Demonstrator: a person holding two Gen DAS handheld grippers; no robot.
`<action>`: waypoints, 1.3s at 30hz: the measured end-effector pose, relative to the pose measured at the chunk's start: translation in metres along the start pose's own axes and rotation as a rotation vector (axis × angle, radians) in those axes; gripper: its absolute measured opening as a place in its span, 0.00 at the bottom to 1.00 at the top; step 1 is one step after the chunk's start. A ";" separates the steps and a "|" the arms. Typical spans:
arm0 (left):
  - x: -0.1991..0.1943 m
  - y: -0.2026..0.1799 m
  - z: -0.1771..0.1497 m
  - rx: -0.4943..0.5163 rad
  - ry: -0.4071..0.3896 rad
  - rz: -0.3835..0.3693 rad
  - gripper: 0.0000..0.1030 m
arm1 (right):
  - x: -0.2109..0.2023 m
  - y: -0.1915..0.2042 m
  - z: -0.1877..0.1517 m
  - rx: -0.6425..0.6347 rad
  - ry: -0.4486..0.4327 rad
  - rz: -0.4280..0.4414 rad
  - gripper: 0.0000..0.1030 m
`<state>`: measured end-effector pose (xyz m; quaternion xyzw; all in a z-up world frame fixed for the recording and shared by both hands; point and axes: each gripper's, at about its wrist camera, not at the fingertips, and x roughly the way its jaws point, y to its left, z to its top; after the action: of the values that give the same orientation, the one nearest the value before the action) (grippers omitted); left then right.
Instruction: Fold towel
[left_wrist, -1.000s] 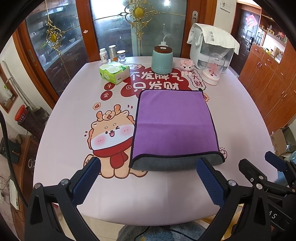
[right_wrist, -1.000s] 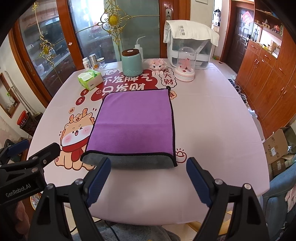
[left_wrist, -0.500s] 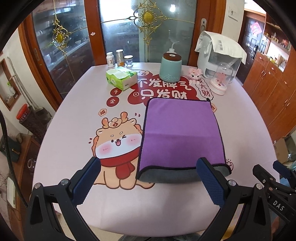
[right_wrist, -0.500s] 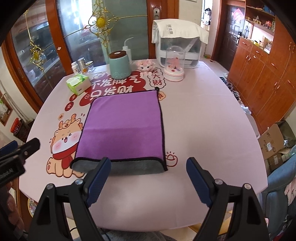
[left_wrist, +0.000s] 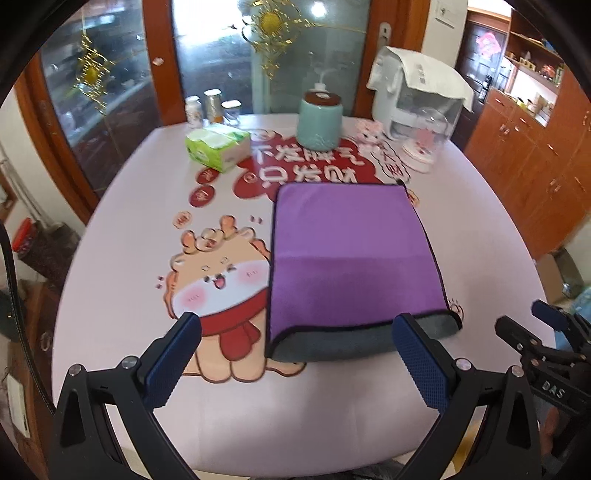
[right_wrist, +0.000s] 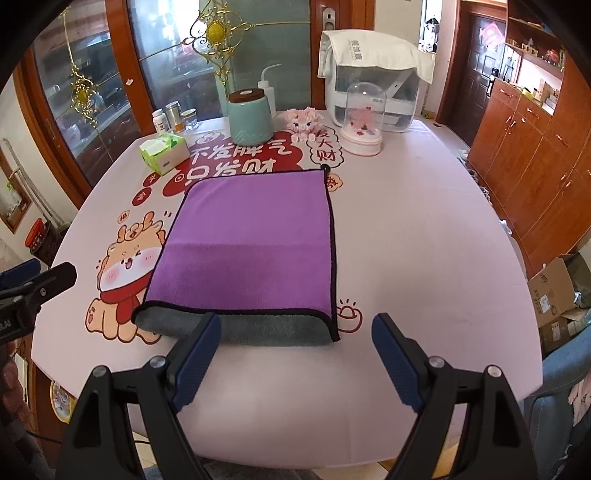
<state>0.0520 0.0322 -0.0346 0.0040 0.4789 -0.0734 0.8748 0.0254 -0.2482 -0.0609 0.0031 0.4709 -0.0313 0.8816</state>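
A purple towel (left_wrist: 351, 254) with a black hem and a grey underside lies folded flat in the middle of the pink table (left_wrist: 129, 229); it also shows in the right wrist view (right_wrist: 251, 243). Its grey fold faces me at the near edge. My left gripper (left_wrist: 295, 354) is open and empty, above the near table edge, just short of the towel's near left corner. My right gripper (right_wrist: 295, 354) is open and empty, just short of the towel's near right corner. Neither touches the towel.
At the table's far side stand a green tissue box (left_wrist: 218, 147), a teal jar (left_wrist: 319, 120), small bottles (left_wrist: 212, 105), a pink toy (right_wrist: 306, 120), a glass dome (right_wrist: 364, 122) and a white covered appliance (right_wrist: 373, 85). Wooden cabinets (right_wrist: 535, 155) line the right.
Both grippers have drawn slightly nearer the towel's near edge and shifted view a little. The towel has not moved. Both stay open.
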 end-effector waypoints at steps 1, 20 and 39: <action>0.002 0.001 -0.001 0.001 -0.001 -0.002 0.99 | 0.003 -0.001 -0.001 0.001 0.008 0.000 0.82; 0.075 0.021 -0.027 0.075 0.087 -0.046 0.97 | 0.069 -0.022 -0.030 -0.069 0.098 -0.017 0.72; 0.137 0.026 -0.029 0.189 0.220 -0.142 0.77 | 0.127 -0.047 -0.024 -0.174 0.171 0.108 0.45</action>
<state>0.1041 0.0430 -0.1665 0.0606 0.5620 -0.1790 0.8053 0.0728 -0.3007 -0.1784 -0.0456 0.5445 0.0575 0.8356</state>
